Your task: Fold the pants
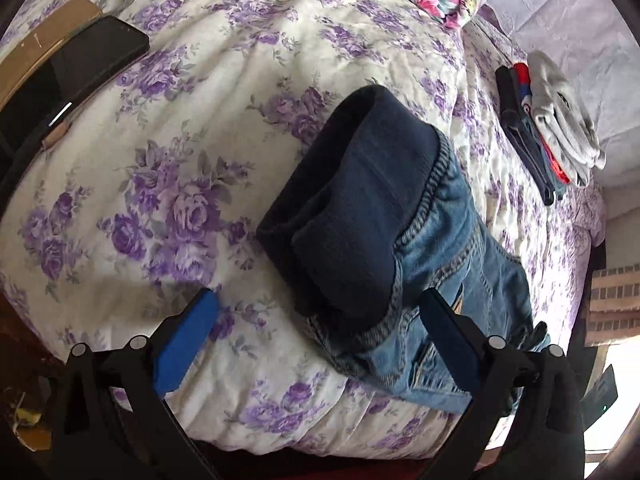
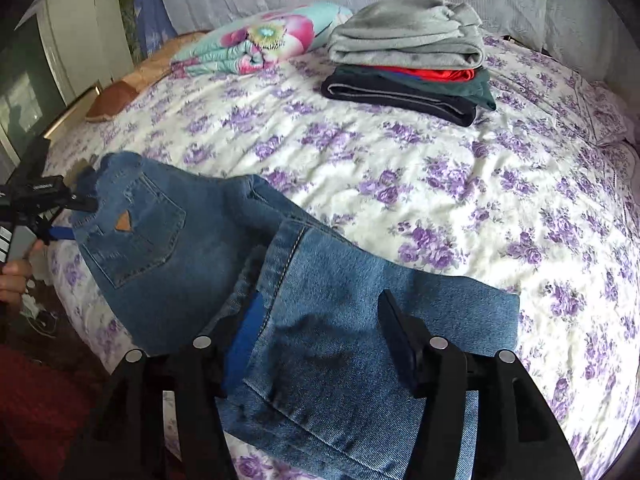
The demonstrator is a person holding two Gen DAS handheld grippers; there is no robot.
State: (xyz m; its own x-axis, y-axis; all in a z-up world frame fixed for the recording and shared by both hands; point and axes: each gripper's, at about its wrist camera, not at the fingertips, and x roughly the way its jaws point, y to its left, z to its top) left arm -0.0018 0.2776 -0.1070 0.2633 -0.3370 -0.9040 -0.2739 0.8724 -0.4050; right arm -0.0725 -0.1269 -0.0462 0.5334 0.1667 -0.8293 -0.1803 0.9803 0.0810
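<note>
Pants, blue denim jeans [image 2: 168, 256] with a dark navy ribbed waistband [image 1: 352, 208], lie at the near edge of the purple-flowered quilt [image 2: 440, 184]. Left gripper [image 1: 320, 340], fingers spread, straddles the waist; right gripper [image 2: 320, 344], also spread, straddles the leg hems. Judged mid-fold: both must clamp next. A small brown pocket patch [image 2: 122, 224] shows no readable writing.

Blue denim pants [image 2: 168, 248] with a wide dark navy waistband [image 1: 352, 200] lie on the bed's near edge, back pocket up, legs seemingly folded back so the hemmed cuffs [image 2: 360, 364] overlap the seat.
</note>
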